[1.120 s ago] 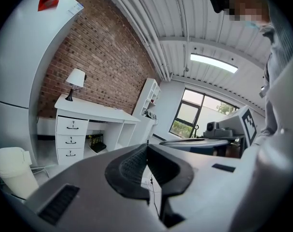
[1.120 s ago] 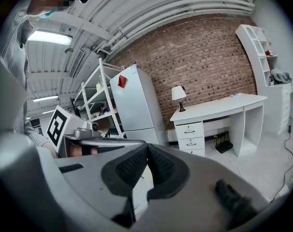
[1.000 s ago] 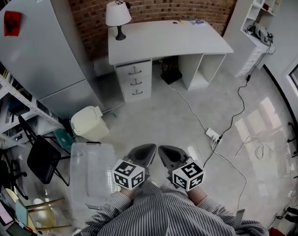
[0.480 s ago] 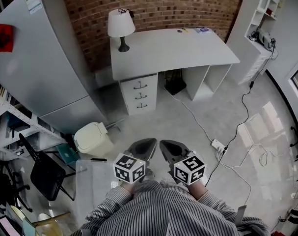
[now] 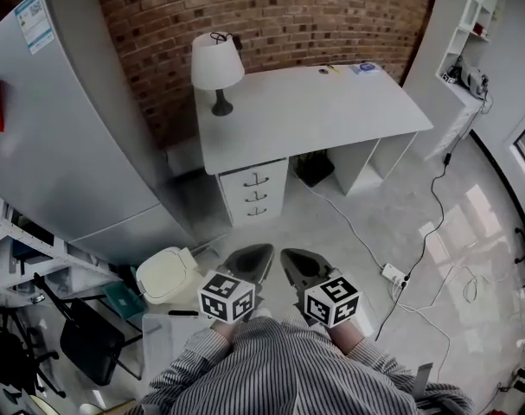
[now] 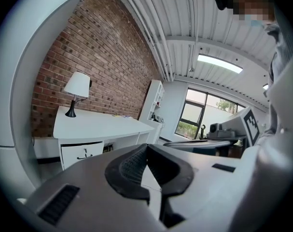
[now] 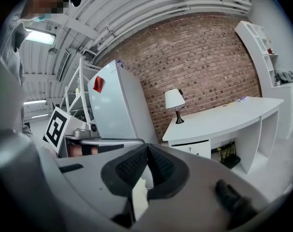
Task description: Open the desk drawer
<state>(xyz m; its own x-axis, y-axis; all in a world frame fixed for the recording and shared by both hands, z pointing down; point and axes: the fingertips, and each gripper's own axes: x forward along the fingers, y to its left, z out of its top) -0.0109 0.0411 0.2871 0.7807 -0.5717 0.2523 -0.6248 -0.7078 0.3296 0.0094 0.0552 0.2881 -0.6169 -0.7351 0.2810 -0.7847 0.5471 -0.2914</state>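
Two hand-held grey grippers, each carrying a marker cube, hover side by side above a pale polished floor (image 5: pixel 331 232). The left gripper (image 5: pixel 255 259) and the right gripper (image 5: pixel 295 262) both have their jaws pressed together with nothing between them, and both point toward a white flat-topped desk (image 5: pixel 314 111) set against a red brick wall (image 5: pixel 323 15). The desk's stack of three white drawers (image 5: pixel 255 195), each with a small dark handle, sits under the desktop's left end, below a white-shaded table lamp on a dark stem (image 5: pixel 217 63). All three fronts look flush and shut, well apart from the grippers. A tall grey refrigerator (image 5: pixel 63 145) stands left of the desk, with a cream lidded bin (image 5: pixel 167 275) near its foot. A white power strip (image 5: pixel 393 275) lies on the floor at right. Striped shirt sleeves (image 5: pixel 279 370) fill the lower edge.
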